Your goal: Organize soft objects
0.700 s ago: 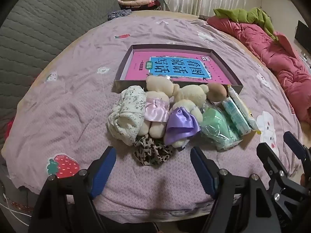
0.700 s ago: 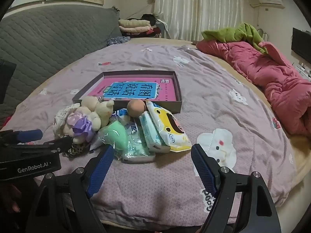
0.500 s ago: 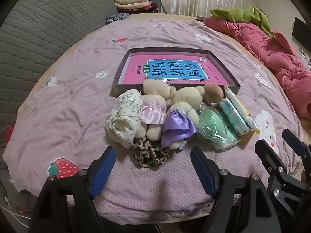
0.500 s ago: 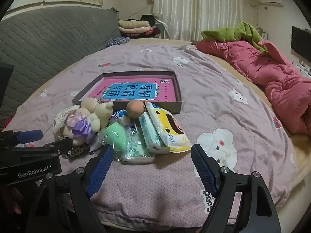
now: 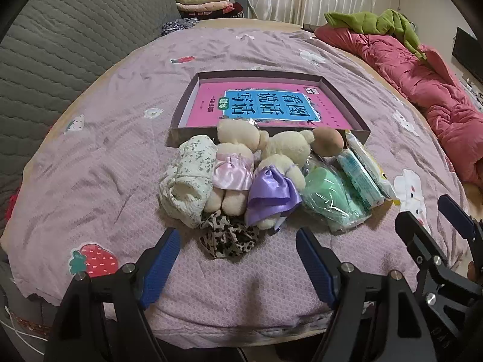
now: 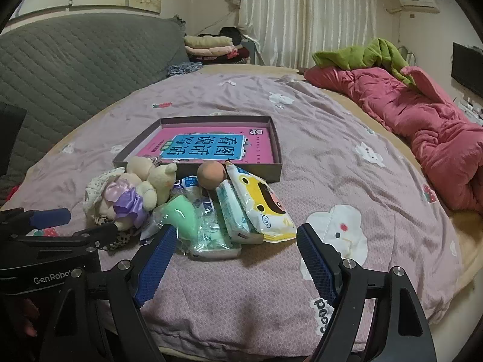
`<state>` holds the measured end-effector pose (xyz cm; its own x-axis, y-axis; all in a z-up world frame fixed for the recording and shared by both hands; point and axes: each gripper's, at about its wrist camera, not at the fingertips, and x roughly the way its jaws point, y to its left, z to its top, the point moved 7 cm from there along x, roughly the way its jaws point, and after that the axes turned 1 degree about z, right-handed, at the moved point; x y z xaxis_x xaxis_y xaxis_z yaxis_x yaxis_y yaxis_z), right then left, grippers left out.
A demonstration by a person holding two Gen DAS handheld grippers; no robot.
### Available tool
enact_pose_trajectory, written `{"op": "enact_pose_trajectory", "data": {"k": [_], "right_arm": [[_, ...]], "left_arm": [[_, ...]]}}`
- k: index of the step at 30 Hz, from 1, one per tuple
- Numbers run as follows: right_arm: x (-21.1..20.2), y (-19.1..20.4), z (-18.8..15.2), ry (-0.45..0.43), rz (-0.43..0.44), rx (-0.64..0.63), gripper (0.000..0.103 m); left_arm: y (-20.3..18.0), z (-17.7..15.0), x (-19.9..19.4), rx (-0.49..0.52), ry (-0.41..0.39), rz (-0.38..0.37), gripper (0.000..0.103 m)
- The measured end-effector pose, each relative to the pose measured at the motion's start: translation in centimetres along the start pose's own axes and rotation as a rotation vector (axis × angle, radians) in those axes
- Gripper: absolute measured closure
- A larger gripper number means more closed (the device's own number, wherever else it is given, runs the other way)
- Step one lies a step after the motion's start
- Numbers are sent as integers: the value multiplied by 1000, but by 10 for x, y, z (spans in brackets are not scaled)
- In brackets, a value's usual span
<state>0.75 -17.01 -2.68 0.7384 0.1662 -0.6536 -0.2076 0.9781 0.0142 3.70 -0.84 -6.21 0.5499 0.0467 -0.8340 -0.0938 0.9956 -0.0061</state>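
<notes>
A row of soft things lies on the bed in front of a shallow box [image 5: 356, 120] that holds a pink book. In the left wrist view: a floral cloth roll [image 5: 187, 181], two plush bears, one in pink [image 5: 234, 163] and one in purple [image 5: 277, 181], a leopard scrunchie [image 5: 228, 238], a green sponge in a bag [image 5: 329, 196], tissue packs [image 5: 359, 178] and a brown ball [image 5: 327, 142]. My left gripper [image 5: 237, 261] is open and empty, just short of the scrunchie. My right gripper [image 6: 234, 256] is open and empty, just short of the green sponge [image 6: 184, 217].
The bed has a purple printed cover [image 5: 105, 150]. A red quilt [image 6: 422, 126] with a green garment on it lies along the right side. A grey quilted headboard [image 5: 60, 45] stands on the left. Folded clothes [image 6: 211, 45] are stacked at the back.
Both views have tilted up a little, so the objects sit slightly higher and farther. Both grippers stay open and empty.
</notes>
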Motion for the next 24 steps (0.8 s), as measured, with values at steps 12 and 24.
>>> {"op": "enact_pose_trajectory", "data": {"k": [12,24], "right_arm": [[-2,0,1,-1,-6,7,21],[0,0,0,2,-5,8,21]], "left_arm": [[0,-1,0,-3,3,-7,25],[1,-2,4,-1,20,-19,25]]}}
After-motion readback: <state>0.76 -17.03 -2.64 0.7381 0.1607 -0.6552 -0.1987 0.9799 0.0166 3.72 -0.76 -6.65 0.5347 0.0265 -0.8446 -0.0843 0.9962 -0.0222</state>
